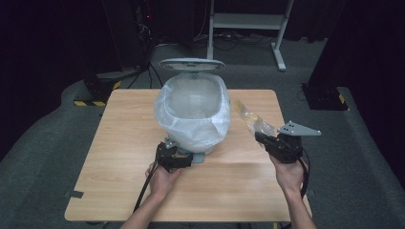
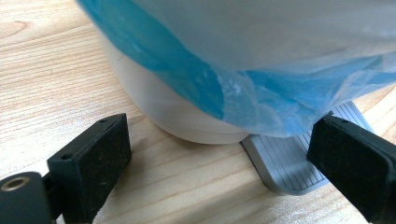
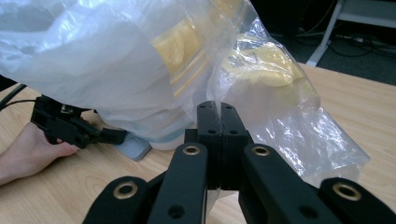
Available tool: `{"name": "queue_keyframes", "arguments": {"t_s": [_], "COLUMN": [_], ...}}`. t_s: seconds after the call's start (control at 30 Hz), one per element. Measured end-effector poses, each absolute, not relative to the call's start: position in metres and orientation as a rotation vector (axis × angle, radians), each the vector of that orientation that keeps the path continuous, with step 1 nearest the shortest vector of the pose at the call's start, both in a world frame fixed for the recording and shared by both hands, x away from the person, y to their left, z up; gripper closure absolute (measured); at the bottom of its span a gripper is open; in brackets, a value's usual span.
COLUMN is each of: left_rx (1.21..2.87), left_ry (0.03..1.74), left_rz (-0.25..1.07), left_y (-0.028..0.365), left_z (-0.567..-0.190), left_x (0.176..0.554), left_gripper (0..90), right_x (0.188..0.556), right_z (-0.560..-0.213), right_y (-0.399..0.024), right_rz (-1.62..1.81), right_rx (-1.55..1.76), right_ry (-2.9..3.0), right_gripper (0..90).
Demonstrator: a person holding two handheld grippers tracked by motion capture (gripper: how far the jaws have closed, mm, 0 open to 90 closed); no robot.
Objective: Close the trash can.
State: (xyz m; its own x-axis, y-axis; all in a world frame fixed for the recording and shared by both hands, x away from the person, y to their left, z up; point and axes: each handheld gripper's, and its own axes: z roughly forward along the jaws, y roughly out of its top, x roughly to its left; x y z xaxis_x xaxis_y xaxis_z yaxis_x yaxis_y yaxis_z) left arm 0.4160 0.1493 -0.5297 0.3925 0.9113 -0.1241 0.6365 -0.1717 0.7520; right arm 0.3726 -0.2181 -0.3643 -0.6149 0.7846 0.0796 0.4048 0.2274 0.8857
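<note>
Two grippers work at a wooden tabletop whose middle, toward the far edge, carries a white pedal bin lined with a pale plastic bag, its lid tipped up at the back. The left gripper sits low at the bin's near side, jaws spread wide and gripping nothing, one on each side of the bin's base with the grey ribbed pedal just inside the right jaw. The right gripper, near the tabletop's right edge, is clamped tight on a clear wrapper with yellow contents. The wrapper's long axis slants up and away toward the bin's rim, beside the liner.
</note>
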Motion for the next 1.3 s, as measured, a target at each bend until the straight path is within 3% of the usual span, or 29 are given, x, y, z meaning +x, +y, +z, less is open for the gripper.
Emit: {"name": "queue_keyframes", "arguments": {"t_s": [1.3], "left_rx": [1.905], "left_ry": [1.329], "left_rz": [0.464], "left_y": [0.150], "left_z": [-0.530], "left_x": [0.416], "left_gripper": [6.3], "right_x": [0.396], "right_z": [-0.311], "right_y": [-0.172], "right_rz": [1.415], "right_rx": [0.908], "right_ry": [2.243], "right_gripper": [90.0]}}
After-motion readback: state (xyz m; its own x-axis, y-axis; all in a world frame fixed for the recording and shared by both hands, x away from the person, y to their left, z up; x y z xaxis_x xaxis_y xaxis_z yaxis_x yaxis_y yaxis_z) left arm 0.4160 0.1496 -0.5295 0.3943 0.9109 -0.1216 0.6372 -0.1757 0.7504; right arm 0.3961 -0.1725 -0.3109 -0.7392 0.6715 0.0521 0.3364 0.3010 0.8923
